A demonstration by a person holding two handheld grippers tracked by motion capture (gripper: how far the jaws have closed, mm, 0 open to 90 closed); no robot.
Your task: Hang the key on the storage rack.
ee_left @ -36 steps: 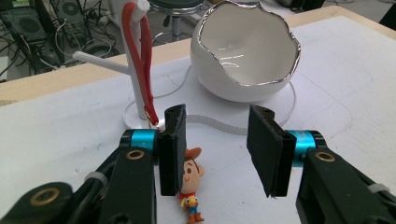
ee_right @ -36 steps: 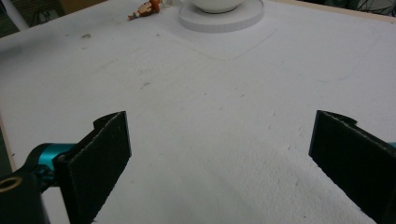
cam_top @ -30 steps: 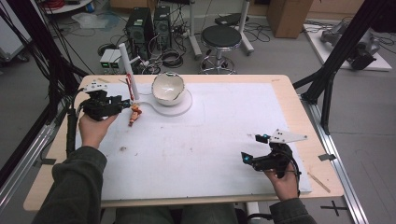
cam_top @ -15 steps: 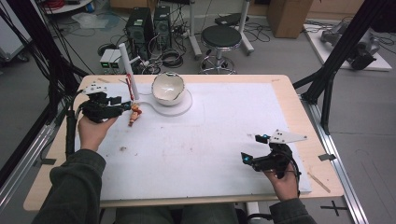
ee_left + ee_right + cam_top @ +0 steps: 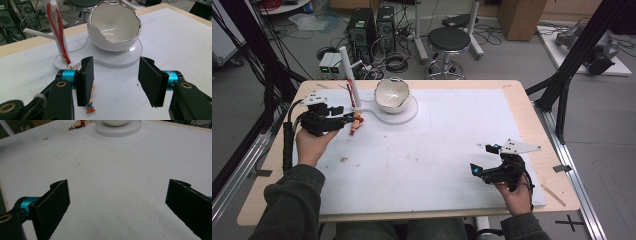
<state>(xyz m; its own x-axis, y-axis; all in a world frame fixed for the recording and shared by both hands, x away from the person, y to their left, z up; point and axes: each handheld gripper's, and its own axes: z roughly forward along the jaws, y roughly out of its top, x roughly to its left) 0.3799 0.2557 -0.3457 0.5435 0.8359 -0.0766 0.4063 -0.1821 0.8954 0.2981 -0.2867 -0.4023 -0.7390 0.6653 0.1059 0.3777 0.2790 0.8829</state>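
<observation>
A small orange toy figure [image 5: 356, 123] lies on the white mat beside a white post [image 5: 349, 75]. A red cord [image 5: 59, 37] hangs on the post and runs down to the figure [image 5: 90, 108]. My left gripper [image 5: 346, 119] is open right at the figure. In the left gripper view its left jaw covers most of the figure, and the gap of that gripper [image 5: 117, 80] holds nothing. A white eggshell-shaped bowl [image 5: 392, 94] sits on a flat white base [image 5: 408, 114] just beyond. My right gripper [image 5: 479, 172] rests open near the front right, over bare mat [image 5: 117, 205].
The white mat [image 5: 437, 150] covers most of the wooden table [image 5: 517, 90]. The bowl [image 5: 115, 27], its base [image 5: 125, 60] and the post [image 5: 56, 30] crowd the far left corner. Beyond the table stand a stool [image 5: 454, 40] and computer boxes [image 5: 369, 25].
The left gripper has crept slightly nearer to the figure. The right gripper has not moved.
</observation>
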